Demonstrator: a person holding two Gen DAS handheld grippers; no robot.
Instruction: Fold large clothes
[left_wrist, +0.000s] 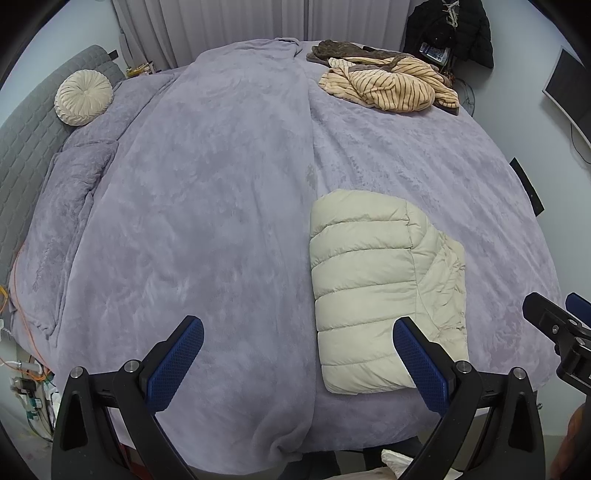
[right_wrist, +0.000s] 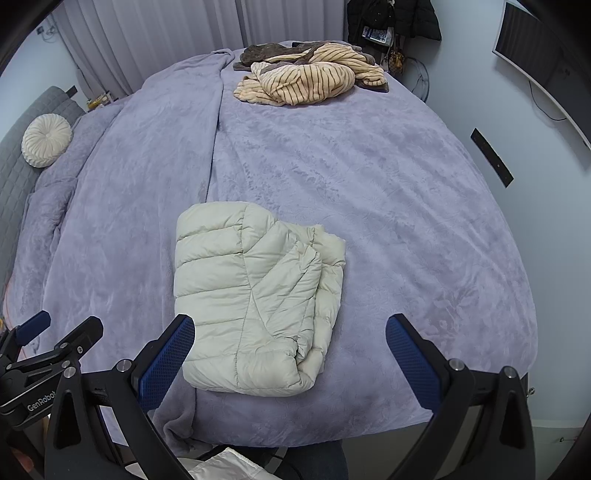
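A cream quilted puffer jacket (left_wrist: 384, 291) (right_wrist: 255, 299) lies folded into a compact rectangle on the lilac blanket (left_wrist: 207, 206) (right_wrist: 388, 206) near the bed's front edge. My left gripper (left_wrist: 297, 334) hovers open above the blanket, its right finger over the jacket's lower left part. My right gripper (right_wrist: 290, 332) is open too, held above the jacket's near end, with nothing between the pads. Each gripper shows at the edge of the other's view.
A striped beige and brown garment pile (left_wrist: 388, 83) (right_wrist: 310, 79) lies at the bed's far side. A round cream cushion (left_wrist: 83, 98) (right_wrist: 46, 140) rests by the grey headboard (left_wrist: 22, 147). Dark coats (left_wrist: 450, 29) hang on the far wall, and a monitor (right_wrist: 535, 55) stands right.
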